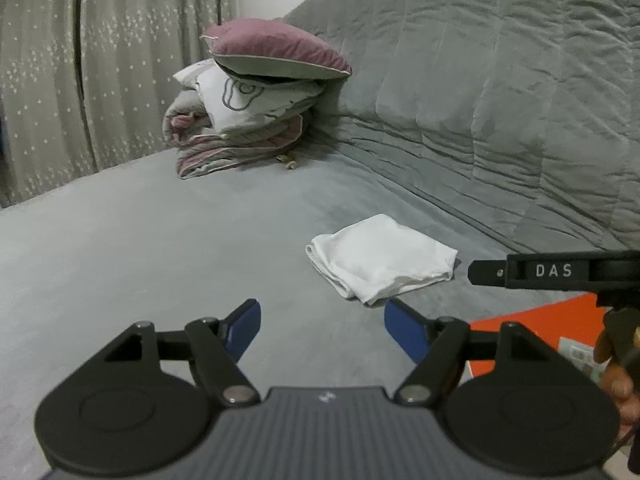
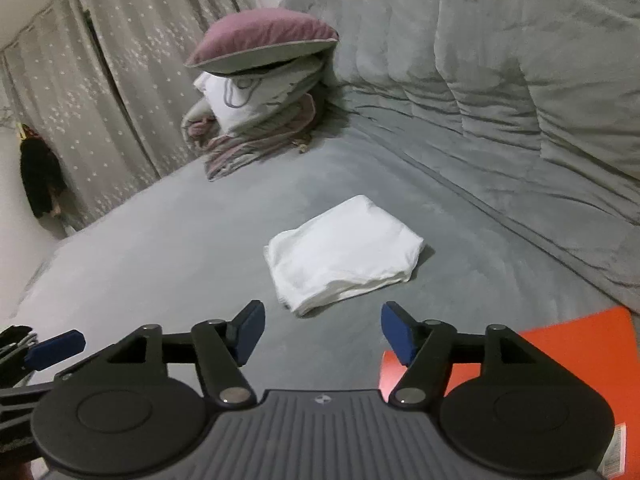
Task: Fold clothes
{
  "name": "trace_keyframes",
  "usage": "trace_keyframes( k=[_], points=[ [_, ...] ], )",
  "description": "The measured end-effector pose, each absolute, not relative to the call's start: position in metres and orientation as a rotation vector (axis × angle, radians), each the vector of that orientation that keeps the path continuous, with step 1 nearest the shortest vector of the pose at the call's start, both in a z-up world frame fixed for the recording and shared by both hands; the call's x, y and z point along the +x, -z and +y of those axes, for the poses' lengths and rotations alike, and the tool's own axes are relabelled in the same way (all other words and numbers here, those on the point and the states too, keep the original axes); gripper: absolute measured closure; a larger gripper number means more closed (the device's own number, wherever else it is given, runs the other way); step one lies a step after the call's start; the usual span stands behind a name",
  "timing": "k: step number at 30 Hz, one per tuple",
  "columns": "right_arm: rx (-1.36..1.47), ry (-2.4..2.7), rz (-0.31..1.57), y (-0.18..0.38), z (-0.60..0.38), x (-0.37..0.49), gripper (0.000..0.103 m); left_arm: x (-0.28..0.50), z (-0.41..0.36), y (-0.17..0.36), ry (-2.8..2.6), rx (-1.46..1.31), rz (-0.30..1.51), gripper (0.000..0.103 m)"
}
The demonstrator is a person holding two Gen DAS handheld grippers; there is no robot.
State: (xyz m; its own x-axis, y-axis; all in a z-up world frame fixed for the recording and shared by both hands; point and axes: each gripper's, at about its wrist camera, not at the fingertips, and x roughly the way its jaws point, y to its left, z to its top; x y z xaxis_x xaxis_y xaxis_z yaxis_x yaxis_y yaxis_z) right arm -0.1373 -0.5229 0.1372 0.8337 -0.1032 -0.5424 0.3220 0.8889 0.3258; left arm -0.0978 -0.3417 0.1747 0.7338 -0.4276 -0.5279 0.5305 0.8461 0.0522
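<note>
Counts came out simply: one folded white garment [image 2: 344,254], one pile of bedding [image 1: 248,120] topped by one mauve cushion [image 1: 276,50], one orange board [image 2: 576,344], and two grippers. The garment lay flat on the grey bed cover [image 1: 140,248], in a rough rectangle with its layered edges facing the cameras, ahead of both grippers and touched by neither. The bedding pile sat well beyond it, in the far corner against the quilted grey backrest [image 1: 500,100], with star-patterned curtains [image 1: 40,80] behind.

Both claws stood wide apart with nothing between the blue pads. The left gripper [image 1: 322,330] hovered over bare cover, the garment just past its right pad. The right gripper [image 2: 323,330] pointed almost straight at the garment, whose near corner lay between the lines of its fingers but clear of them.

Only the left wrist view showed the right tool from the side, a black bar lettered DAS, with part of the person's hand [image 1: 616,364] gripping below it. Only the right wrist view showed a dark item [image 2: 40,176] hanging by the wall at the far left, and one blue pad of the left gripper poking in at the lower left edge. The orange board appeared in both views, at the lower right, lying on the bed. No container was in sight.
</note>
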Motion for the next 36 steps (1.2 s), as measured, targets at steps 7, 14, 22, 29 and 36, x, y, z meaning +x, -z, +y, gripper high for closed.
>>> trace_keyframes(
  k=[7, 14, 22, 29, 36],
  points=[
    [0.446, 0.229, 0.488, -0.153, -0.505, -0.182, 0.03, -0.144, -0.314, -0.212, 0.516, 0.215, 0.47, 0.023],
    [0.429, 0.276, 0.471, -0.166, -0.49, -0.207, 0.002, -0.172, -0.285, -0.244, 0.543, 0.203, 0.395, 0.002],
    [0.44, 0.353, 0.477, -0.183, -0.474, -0.201, 0.0, -0.153, -0.262, -0.248, 0.594, 0.154, 0.434, 0.0],
    [0.287, 0.377, 0.479, -0.195, -0.444, -0.195, 0.0, -0.121, -0.264, -0.23, 0.632, 0.116, 0.487, 0.0],
    [0.023, 0.486, 0.443, -0.198, -0.428, -0.17, 0.0, -0.073, -0.302, -0.202, 0.574, 0.078, 0.55, 0.0]
  ],
)
